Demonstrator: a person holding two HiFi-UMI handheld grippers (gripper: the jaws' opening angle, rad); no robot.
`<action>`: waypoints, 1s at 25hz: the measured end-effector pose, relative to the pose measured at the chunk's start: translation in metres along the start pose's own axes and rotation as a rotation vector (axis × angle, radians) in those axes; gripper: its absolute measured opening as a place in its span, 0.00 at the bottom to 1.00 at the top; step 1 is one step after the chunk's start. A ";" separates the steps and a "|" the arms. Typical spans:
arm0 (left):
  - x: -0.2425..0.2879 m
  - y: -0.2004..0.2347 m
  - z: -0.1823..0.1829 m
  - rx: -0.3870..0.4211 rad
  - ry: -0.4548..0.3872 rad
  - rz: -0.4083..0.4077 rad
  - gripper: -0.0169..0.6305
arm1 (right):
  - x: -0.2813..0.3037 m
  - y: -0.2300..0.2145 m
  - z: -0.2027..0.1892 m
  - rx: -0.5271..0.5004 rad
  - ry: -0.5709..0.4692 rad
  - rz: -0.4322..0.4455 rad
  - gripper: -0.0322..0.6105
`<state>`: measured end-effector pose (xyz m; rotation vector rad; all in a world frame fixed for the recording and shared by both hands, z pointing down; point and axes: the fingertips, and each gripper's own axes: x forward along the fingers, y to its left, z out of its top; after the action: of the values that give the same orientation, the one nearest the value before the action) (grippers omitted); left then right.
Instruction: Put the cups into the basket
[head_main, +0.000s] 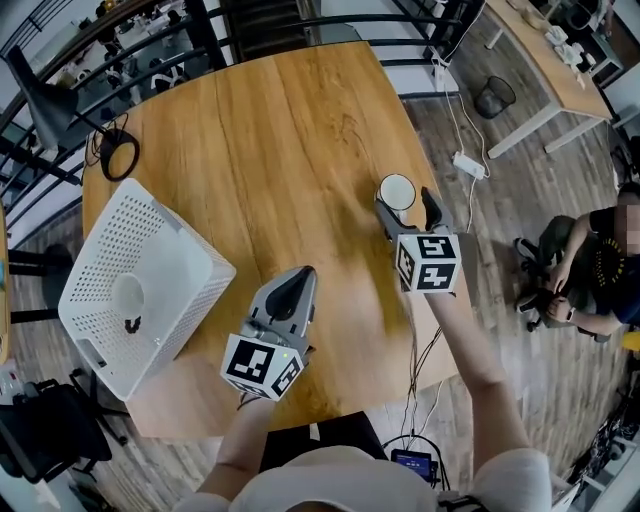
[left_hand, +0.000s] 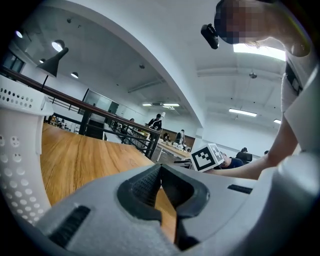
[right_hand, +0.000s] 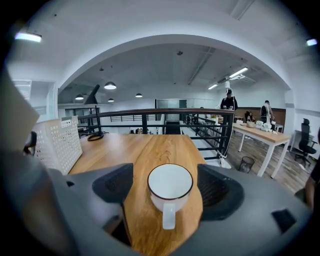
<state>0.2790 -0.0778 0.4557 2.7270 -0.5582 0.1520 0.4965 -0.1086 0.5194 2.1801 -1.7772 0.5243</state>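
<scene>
The right hand-held gripper stood wide, with the white cup upright on the worktop between its jaws, not touching them. The left hand-held gripper was closed and empty, near the white basket.

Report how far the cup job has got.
Done: what looks like one cup already lies in the basket. In hand: the right tongs stand open around a second cup on the table, not gripping it. The left tongs are shut and empty. Left: grip that cup and carry it to the basket.
</scene>
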 end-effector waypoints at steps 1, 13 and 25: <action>0.001 0.002 -0.002 -0.003 0.000 0.003 0.04 | 0.004 -0.001 -0.003 0.000 0.006 0.001 0.64; 0.002 0.020 -0.020 -0.025 0.015 0.030 0.04 | 0.047 -0.008 -0.024 0.024 0.066 0.005 0.64; -0.006 0.021 -0.019 -0.047 0.013 0.038 0.04 | 0.053 -0.011 -0.025 0.025 0.072 0.005 0.64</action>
<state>0.2643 -0.0863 0.4794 2.6697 -0.6024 0.1635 0.5136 -0.1416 0.5655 2.1453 -1.7486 0.6217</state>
